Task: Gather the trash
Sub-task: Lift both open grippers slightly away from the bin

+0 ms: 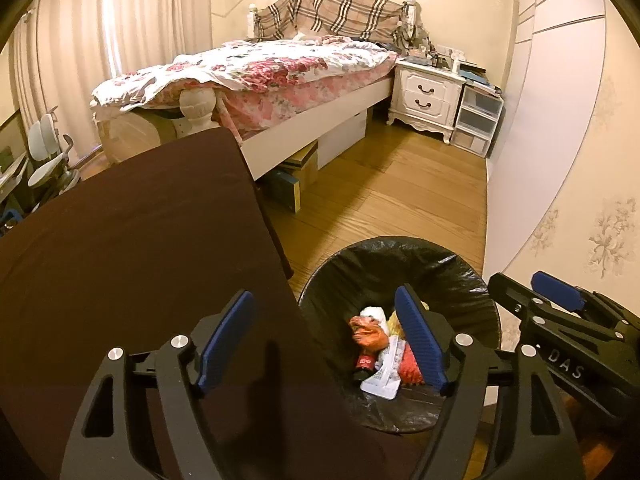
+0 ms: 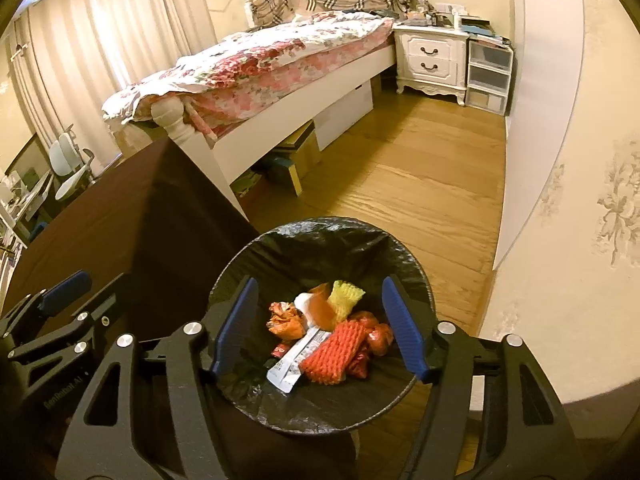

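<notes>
A bin lined with a black bag [image 2: 320,236] is seen standing on the wooden floor [image 2: 420,184], just beside the corner of a table covered in dark brown cloth [image 1: 140,240]. Inside the bin a heap of trash is gathered: an orange-red foam net sleeve [image 2: 334,354], a yellow foam net [image 2: 346,294], a crumpled orange wrapper [image 2: 284,318], a white printed packet [image 2: 296,360] and further red wrappers against the bin's far-right side.

The right gripper [image 2: 320,332] is held directly above the bin with its blue-padded jaws spread wide and nothing between them. The left gripper [image 1: 320,344] is likewise spread and empty, held over the edge where table and bin meet, one finger above the cloth and the other above the bin.

No loose trash can be made out on the part of the table that is visible, nor on the floor between the bin and the bed [image 2: 280,52]. The collecting is therefore judged to be at or near its end, with the last piece apparently already released into the bin. What may remain is hidden: the near part of the table is masked by the grippers.
</notes>
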Tool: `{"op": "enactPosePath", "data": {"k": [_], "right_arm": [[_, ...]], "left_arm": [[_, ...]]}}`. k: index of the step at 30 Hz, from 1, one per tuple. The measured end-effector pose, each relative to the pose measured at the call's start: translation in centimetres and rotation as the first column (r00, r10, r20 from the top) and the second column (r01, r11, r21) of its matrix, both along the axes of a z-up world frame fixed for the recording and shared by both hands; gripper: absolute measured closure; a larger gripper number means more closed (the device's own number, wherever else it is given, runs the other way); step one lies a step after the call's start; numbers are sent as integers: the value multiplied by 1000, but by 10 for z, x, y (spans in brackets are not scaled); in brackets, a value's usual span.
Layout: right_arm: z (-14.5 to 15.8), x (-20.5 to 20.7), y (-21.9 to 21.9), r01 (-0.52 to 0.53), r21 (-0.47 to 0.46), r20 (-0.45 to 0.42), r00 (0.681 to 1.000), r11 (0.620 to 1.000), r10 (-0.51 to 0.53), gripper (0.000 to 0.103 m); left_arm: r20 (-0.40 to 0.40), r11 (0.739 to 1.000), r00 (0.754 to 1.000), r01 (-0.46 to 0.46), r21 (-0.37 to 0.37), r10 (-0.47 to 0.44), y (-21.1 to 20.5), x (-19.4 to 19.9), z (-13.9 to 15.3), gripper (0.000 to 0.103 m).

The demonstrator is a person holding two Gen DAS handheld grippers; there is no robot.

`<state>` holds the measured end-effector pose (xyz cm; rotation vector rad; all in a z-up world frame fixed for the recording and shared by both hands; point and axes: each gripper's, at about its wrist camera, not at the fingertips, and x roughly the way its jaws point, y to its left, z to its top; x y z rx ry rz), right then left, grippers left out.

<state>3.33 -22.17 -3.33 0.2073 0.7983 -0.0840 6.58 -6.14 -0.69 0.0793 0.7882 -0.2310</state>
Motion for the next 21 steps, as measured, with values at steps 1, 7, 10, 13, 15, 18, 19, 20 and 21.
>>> {"op": "enactPosePath", "data": {"k": [1, 7, 10, 13, 15, 18, 19, 20, 21], "right_arm": [[0, -1, -1, 5, -2, 2, 1000, 1000, -5, 36], [2, -6, -6, 33, -13, 8, 999, 999, -33, 30], [3, -8, -6, 33, -16, 9, 999, 999, -33, 27], [6, -11, -4, 34, -34, 19, 999, 999, -34, 24], [9, -14, -2, 34, -43, 24, 999, 998, -33, 23], [11, -18, 1, 32, -49, 28, 999, 998, -31, 19], [11, -19, 2, 32, -51, 29, 999, 998, -31, 19], [12, -20, 4, 31, -52, 29, 999, 998, -30, 19], [12, -21, 5, 31, -54, 29, 999, 998, -29, 19]], "left_arm": [[0, 1000, 1000, -1, 1, 1, 1, 0, 0, 29], [9, 1000, 1000, -14, 12, 14, 4, -4, 2, 28], [20, 1000, 1000, -22, 21, 22, 6, -7, 4, 27], [23, 1000, 999, -28, 12, 27, 9, -11, 6, 27], [25, 1000, 999, -30, 7, 30, 11, -12, 9, 27], [29, 999, 999, -34, 2, 34, 14, -16, 12, 26], [31, 999, 999, -36, 3, 36, 15, -18, 12, 26], [33, 999, 999, -37, 4, 37, 16, -19, 13, 25], [36, 999, 999, -39, 5, 39, 16, -21, 14, 25]]}}
